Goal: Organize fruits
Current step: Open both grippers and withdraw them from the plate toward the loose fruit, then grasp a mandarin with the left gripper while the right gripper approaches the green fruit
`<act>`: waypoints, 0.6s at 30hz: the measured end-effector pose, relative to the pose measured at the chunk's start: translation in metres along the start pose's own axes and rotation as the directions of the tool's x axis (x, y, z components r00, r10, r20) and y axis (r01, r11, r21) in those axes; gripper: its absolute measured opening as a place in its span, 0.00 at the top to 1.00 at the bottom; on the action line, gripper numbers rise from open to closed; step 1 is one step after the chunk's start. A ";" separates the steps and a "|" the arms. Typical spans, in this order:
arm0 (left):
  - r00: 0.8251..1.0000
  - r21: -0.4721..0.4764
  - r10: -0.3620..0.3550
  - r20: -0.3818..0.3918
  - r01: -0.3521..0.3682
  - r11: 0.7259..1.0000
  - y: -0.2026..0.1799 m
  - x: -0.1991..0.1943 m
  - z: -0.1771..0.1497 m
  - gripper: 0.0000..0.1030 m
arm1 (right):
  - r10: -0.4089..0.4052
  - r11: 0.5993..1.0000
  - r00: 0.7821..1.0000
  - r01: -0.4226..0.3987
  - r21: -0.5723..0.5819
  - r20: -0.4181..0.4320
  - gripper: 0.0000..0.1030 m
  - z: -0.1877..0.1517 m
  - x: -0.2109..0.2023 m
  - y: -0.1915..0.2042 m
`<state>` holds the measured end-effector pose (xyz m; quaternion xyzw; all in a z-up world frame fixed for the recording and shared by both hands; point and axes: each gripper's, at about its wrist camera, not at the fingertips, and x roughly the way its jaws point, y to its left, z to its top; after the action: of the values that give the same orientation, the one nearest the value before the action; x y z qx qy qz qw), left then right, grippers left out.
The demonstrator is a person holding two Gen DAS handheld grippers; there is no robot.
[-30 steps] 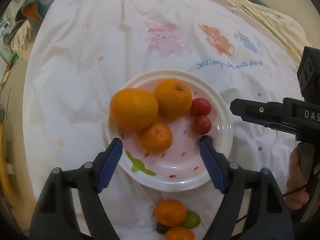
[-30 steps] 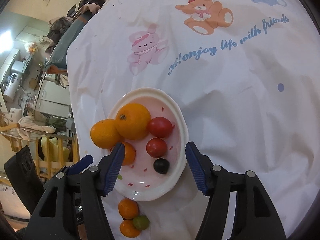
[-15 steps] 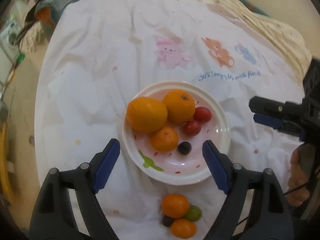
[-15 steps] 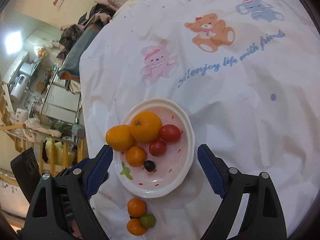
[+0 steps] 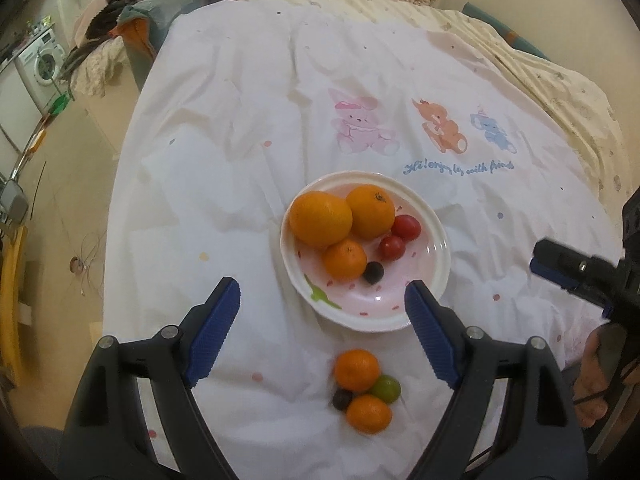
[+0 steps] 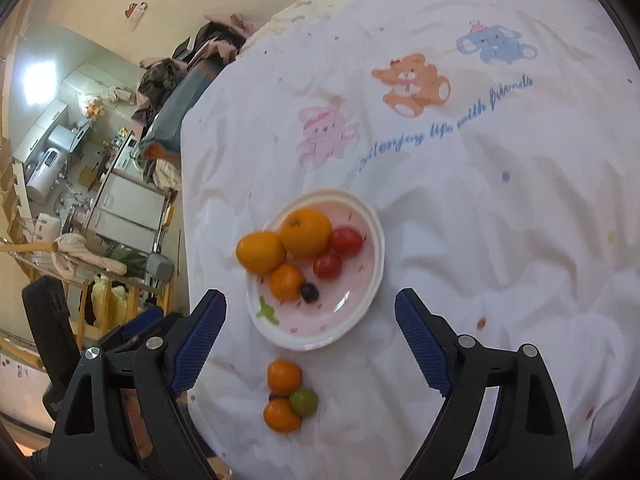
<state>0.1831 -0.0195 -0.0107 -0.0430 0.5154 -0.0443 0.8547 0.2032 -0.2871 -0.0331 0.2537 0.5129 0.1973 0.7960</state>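
A white and pink plate point(image 5: 434, 236) point(image 6: 360, 312) on the cartoon-print sheet holds three oranges point(image 5: 320, 219) point(image 6: 306, 231), two red cherry tomatoes point(image 5: 392, 247) point(image 6: 327, 265) and a dark grape point(image 5: 373, 272) point(image 6: 309, 292). In front of the plate lie two small oranges point(image 5: 356, 370) point(image 6: 283, 377), a green fruit point(image 5: 385, 388) point(image 6: 304, 401) and a dark grape point(image 5: 342, 399). My left gripper point(image 5: 322, 330) is open and empty above this pile. My right gripper point(image 6: 310, 340) is open and empty too; it also shows at the right edge of the left wrist view point(image 5: 568, 270).
The white sheet point(image 5: 280, 100) covers a bed with a floral cover point(image 5: 560, 80) behind. The bed's left edge drops to the floor point(image 5: 60, 200). A washing machine point(image 5: 40, 64) and piled clothes point(image 5: 132, 8) stand at the far left.
Both grippers have pulled back and up from the plate. A dark grape now lies on the plate, and the loose pile in front shows fully.
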 end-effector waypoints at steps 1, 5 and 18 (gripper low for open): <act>1.000 -0.001 -0.003 -0.001 0.003 1.000 0.000 -0.001 -0.003 0.20 | -0.002 1.000 1.000 0.002 0.002 -0.003 0.14 -0.005 0.000 0.000; 1.000 -0.010 -0.021 -0.018 0.021 1.000 0.003 -0.002 -0.016 0.20 | 0.001 1.000 1.000 -0.001 0.018 -0.020 0.14 -0.023 -0.002 0.001; 0.999 -0.045 -0.007 -0.044 0.005 0.999 0.028 0.009 -0.037 0.20 | -0.037 0.997 0.997 0.041 0.064 -0.070 0.14 -0.055 0.001 -0.008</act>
<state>0.1550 0.0059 -0.0393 -0.0626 0.5350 -0.0363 0.8418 0.1538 -0.2819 -0.0570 0.2624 0.5510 0.1735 0.7729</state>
